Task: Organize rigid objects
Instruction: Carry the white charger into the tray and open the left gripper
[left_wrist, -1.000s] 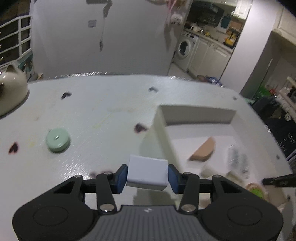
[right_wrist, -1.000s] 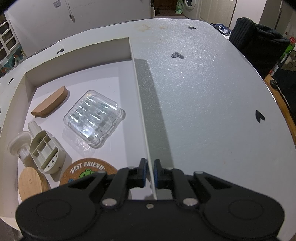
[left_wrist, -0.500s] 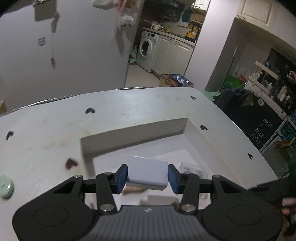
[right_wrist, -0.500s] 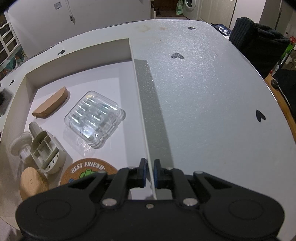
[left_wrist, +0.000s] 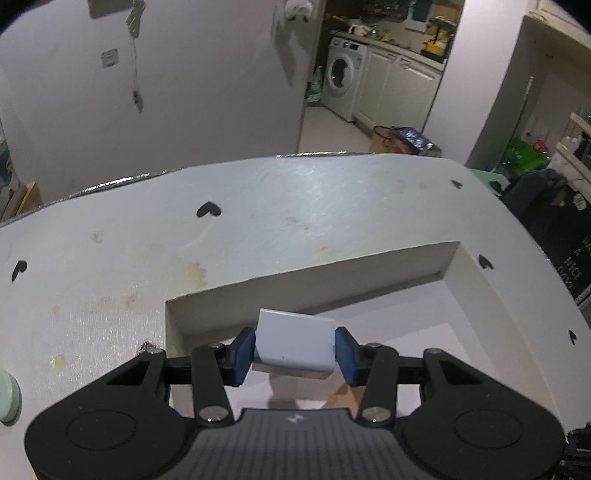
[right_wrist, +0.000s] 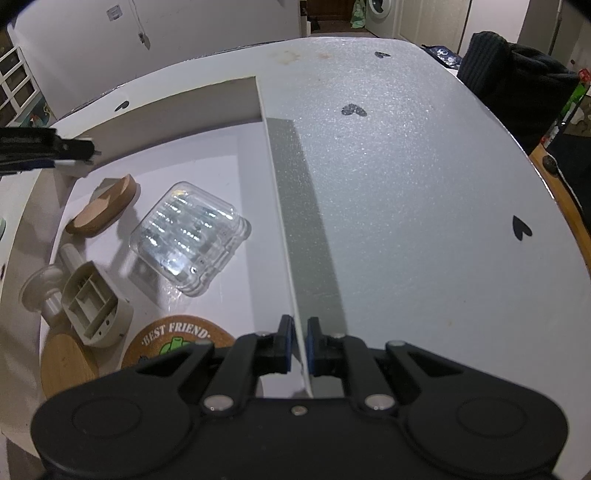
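Left wrist view: the left tongs (left_wrist: 294, 350) hold a small white block (left_wrist: 295, 343) at lower centre, blue pads pressing its two short ends, so its long axis runs left to right across the frame. The block's top edge tips slightly away from the camera. It hangs above the near left corner of the white tray (left_wrist: 306, 277), whose far wall crosses mid-frame, on the pale worktop (left_wrist: 295, 206).

Right wrist view: the right tongs (right_wrist: 300, 349) are nearly shut, pinching the tray's thin right wall at lower centre; that wall runs up the frame. Inside the tray, left of the wall, lie a clear plastic case (right_wrist: 190, 238), a wooden half-disc (right_wrist: 103, 210), a grey fitting (right_wrist: 92, 302), a round wooden disc (right_wrist: 64, 367) and a "BEST FRIEND" coaster (right_wrist: 173, 341). The left tongs show at the upper left edge.
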